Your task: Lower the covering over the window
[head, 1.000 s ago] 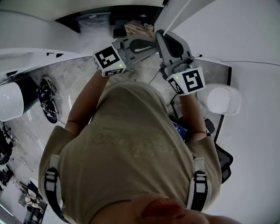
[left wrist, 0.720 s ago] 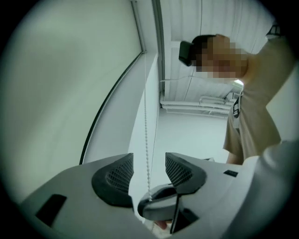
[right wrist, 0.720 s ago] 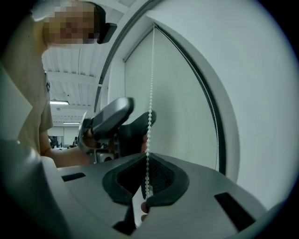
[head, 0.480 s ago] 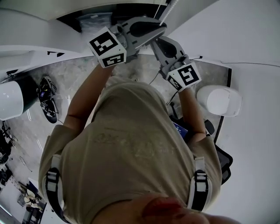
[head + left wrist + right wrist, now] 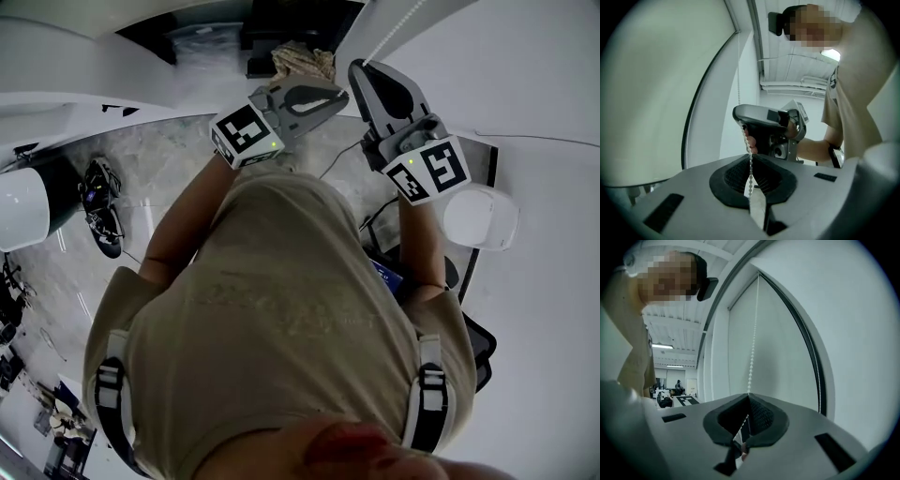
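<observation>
White beaded cord [image 5: 752, 357], pinched by grey left tool [image 5: 751, 156], right tool [image 5: 748, 395]

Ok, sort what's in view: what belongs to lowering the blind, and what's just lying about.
For the job: bead chain, pinched in both the left tongs and the right tongs; window blind.

Lying about: straw-coloured bundle; white rounded object; black gear.

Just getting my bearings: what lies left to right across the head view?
White rounded object at the left edge, dark bundle on the floor, left gripper, right gripper, white dome-shaped object.
</observation>
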Demonstrator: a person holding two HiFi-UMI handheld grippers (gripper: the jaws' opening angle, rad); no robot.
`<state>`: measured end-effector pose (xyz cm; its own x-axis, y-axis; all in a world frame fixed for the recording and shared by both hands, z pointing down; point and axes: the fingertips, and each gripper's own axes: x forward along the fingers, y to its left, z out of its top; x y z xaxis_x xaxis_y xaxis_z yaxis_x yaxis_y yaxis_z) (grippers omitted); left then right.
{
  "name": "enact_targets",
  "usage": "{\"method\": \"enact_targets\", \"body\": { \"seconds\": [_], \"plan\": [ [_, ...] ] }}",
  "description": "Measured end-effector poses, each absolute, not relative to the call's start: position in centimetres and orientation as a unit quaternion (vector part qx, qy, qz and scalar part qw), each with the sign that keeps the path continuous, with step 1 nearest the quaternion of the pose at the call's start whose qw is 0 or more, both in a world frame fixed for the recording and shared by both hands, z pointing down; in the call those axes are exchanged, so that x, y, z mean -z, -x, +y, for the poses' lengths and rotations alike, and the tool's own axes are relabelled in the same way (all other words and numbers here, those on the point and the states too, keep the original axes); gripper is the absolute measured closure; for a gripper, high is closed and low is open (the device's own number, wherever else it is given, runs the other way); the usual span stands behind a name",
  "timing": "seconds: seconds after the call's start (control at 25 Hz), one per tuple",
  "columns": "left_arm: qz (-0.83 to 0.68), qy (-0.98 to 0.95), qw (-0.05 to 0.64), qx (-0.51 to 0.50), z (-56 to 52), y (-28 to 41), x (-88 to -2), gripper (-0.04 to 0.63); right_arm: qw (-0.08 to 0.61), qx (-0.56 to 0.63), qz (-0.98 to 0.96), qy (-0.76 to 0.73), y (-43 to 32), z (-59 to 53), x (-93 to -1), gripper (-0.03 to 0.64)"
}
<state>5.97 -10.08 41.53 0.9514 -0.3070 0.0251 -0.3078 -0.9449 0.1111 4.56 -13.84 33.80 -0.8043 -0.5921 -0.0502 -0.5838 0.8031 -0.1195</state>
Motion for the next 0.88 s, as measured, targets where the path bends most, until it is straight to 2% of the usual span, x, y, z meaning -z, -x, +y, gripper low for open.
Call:
{"method": "enact_targets", "body": {
  "seconds": [0.08, 0.12, 0.16, 0.28, 0.36, 0.4, 0.44, 0.52, 0.56, 0.6, 0.64, 0.72, 0.88],
  "plan": [
    [-0.131, -0.99, 0.053, 0.015, -9.9, -5.0, -40.6, 0.564, 0.031, 0.058, 0.946, 0.318, -4.7, -14.1, -35.4, 0.607],
    [-0.135, -0.989, 0.059, 0.032, -10.4, -4.1, -39.8, 0.472, 0.011, 0.065, 0.947, 0.316, -4.4, -14.3, -37.1, 0.607],
    [-0.152, -0.985, 0.062, 0.048, -11.3, -3.1, -38.7, 0.445, -0.011, 0.077, 0.948, 0.309, -3.9, -14.3, -39.0, 0.607],
    [-0.2, -0.976, 0.042, 0.069, -14.7, -2.5, -34.9, 0.44, -0.024, 0.111, 0.954, 0.276, -2.5, -13.8, -41.7, 0.607],
    [-0.194, -0.978, 0.028, 0.068, -16.0, -4.4, -32.9, 0.442, -0.017, 0.109, 0.957, 0.267, -2.4, -13.7, -41.3, 0.607],
    [-0.186, -0.98, 0.025, 0.066, -16.1, -5.4, -32.5, 0.535, -0.016, 0.107, 0.958, 0.266, -2.5, -13.7, -41.3, 0.607],
    [-0.179, -0.981, 0.024, 0.063, -16.1, -6.0, -32.4, 0.568, -0.016, 0.102, 0.958, 0.267, -2.6, -13.7, -41.3, 0.607],
    [-0.181, -0.981, 0.019, 0.062, -16.1, -5.7, -32.6, 0.571, -0.012, 0.065, 0.96, 0.272, -2.9, -13.6, -41.0, 0.606],
    [-0.189, -0.98, 0.012, 0.059, -16.3, -5.0, -33.0, 0.571, 0.006, 0.046, 0.959, 0.278, -3.4, -13.8, -40.4, 0.565],
    [-0.198, -0.979, 0.007, 0.051, -16.6, -4.2, -33.7, 0.571, 0.039, 0.042, 0.956, 0.289, -4.3, -14.1, -39.4, 0.431],
    [-0.202, -0.979, 0.006, 0.037, -16.9, -3.7, -34.8, 0.571, 0.077, 0.05, 0.95, 0.3, -5.3, -14.6, -38.1, 0.394],
    [-0.191, -0.981, 0.016, 0.009, -16.5, -4.0, -37.5, 0.571, 0.121, 0.066, 0.941, 0.309, -6.8, -15.3, -36.0, 0.396],
    [-0.147, -0.988, 0.035, 0.003, -13.2, -7.0, -40.9, 0.571, 0.095, 0.046, 0.95, 0.294, -6.1, -15.1, -34.8, 0.398]
  ]
}}
